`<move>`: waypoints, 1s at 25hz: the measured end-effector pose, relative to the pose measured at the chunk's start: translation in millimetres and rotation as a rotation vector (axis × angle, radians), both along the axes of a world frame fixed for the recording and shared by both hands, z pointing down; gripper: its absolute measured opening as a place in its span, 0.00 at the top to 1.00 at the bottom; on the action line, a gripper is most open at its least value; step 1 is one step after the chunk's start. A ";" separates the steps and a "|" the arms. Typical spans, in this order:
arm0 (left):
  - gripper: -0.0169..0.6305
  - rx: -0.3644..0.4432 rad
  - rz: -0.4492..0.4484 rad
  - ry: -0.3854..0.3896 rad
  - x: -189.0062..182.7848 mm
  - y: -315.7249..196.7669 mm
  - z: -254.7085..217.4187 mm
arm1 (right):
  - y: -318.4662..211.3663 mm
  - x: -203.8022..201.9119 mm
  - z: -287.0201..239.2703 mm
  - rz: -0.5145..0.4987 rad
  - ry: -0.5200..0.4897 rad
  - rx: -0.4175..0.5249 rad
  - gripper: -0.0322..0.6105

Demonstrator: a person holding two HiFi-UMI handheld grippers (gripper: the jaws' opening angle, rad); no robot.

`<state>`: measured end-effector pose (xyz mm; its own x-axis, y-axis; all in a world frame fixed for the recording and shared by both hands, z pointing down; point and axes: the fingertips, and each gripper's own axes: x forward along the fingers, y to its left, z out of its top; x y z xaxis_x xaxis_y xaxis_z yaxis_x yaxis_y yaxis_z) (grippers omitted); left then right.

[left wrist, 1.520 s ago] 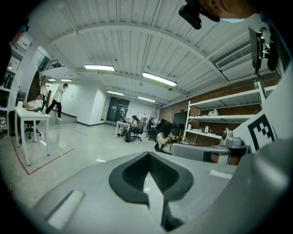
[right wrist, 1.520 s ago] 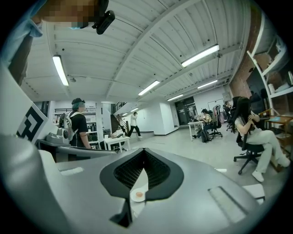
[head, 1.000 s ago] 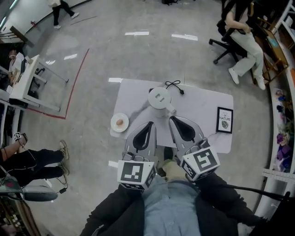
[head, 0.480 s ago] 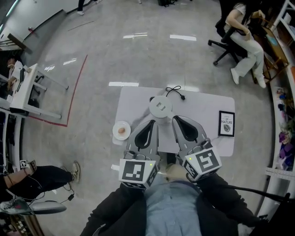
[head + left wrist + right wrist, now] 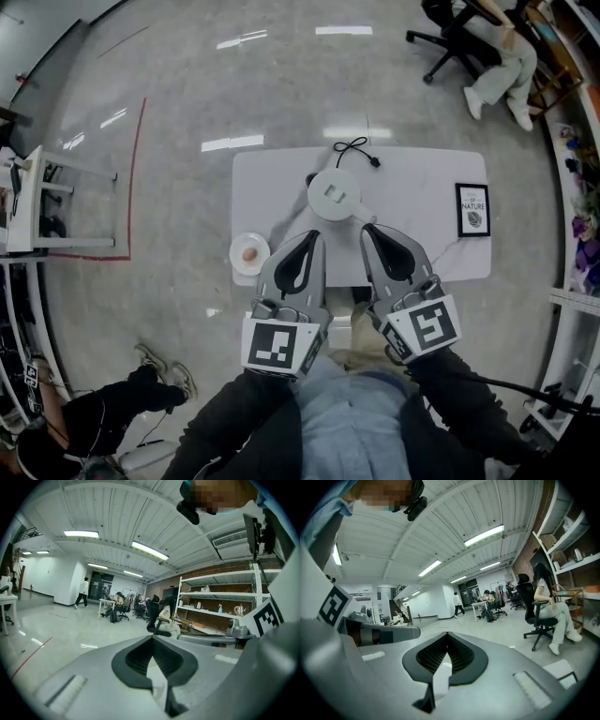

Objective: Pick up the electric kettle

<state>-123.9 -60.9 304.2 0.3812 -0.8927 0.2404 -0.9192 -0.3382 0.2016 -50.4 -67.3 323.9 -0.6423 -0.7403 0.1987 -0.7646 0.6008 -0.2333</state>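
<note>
In the head view, a white electric kettle (image 5: 334, 195) stands on the white table (image 5: 422, 187), seen from above, with its spout toward my right gripper. Its black cord (image 5: 354, 150) lies at the table's far edge. Both grippers are held low, close to my body, with their jaws pointing at the table. The left gripper (image 5: 308, 235) is shut and empty, just short of the kettle on its left. The right gripper (image 5: 371, 229) is also shut and empty, near the kettle's right side. The left gripper (image 5: 152, 637) and right gripper (image 5: 447, 633) views look over the room; no kettle shows there.
A small white plate (image 5: 247, 256) with a brownish round item lies at the table's left front corner. A black-framed picture (image 5: 473, 208) lies at the right end. A person sits on an office chair (image 5: 450, 47) at the far right. Shelving (image 5: 220, 602) lines the wall.
The head view has shifted, so the table and kettle now lie more squarely ahead. Both grippers stay shut and have crept slightly toward the kettle. A bystander at left has shifted toward the lower edge of the view.
</note>
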 end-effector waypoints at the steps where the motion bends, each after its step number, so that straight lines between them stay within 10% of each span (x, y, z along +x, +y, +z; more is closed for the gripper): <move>1: 0.96 -0.008 0.012 0.001 -4.9 -2.4 7.3 | -0.2 -2.5 7.9 0.015 0.004 -0.010 0.91; 25: 0.96 -0.126 0.109 -0.065 -67.6 -57.8 254.1 | 8.8 35.7 276.9 0.548 0.130 -0.169 0.85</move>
<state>-191.6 -118.7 558.4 0.4541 -0.8083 0.3748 -0.8910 -0.4124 0.1901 -14.6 -58.5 600.8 -0.1377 -0.9085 0.3946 -0.9818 0.0726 -0.1756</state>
